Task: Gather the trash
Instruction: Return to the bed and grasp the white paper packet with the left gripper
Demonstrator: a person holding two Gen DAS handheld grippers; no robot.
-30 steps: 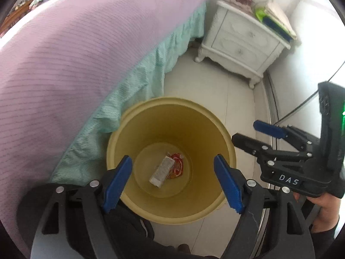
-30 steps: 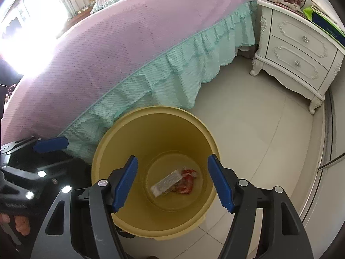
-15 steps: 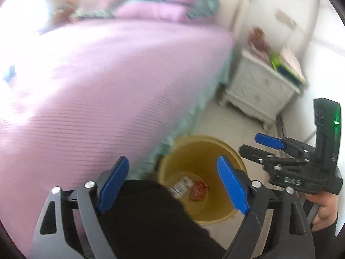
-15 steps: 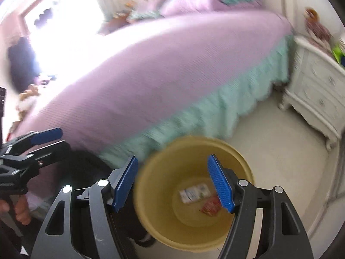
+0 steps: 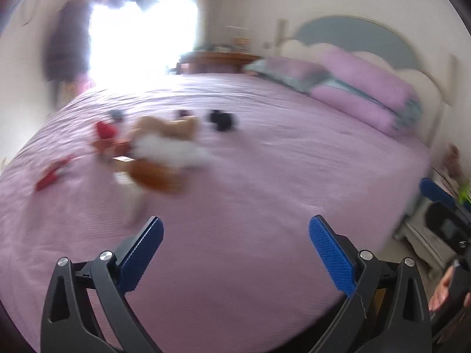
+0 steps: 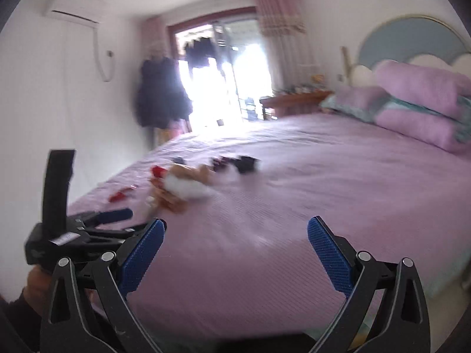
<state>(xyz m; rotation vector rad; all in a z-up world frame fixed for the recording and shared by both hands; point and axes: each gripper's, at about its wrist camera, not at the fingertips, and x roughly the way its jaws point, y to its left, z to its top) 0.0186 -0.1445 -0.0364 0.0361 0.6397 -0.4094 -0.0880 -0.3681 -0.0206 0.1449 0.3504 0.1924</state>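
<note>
Both views are blurred by motion. My left gripper (image 5: 235, 254) is open and empty, held above the near edge of the purple bed (image 5: 265, 176). My right gripper (image 6: 235, 253) is open and empty too. On the bed's left part lie a red wrapper (image 5: 50, 175), a red crumpled piece (image 5: 106, 129), a white and brown heap (image 5: 164, 150) and a small black thing (image 5: 220, 120). The same heap (image 6: 182, 185), red wrapper (image 6: 119, 195) and black thing (image 6: 244, 163) show in the right wrist view. The yellow bin is out of view.
Purple pillows (image 5: 365, 88) lie against the headboard at the right. A white nightstand (image 5: 426, 235) stands beside the bed at the right edge. A bright balcony door (image 6: 223, 88) and dark hanging clothes (image 6: 162, 94) are at the back. The left gripper's body (image 6: 59, 220) shows at the left.
Both grippers have tilted up from the yellow bin on the floor and now face across the bed. The bin has left both views. Both stay open.
</note>
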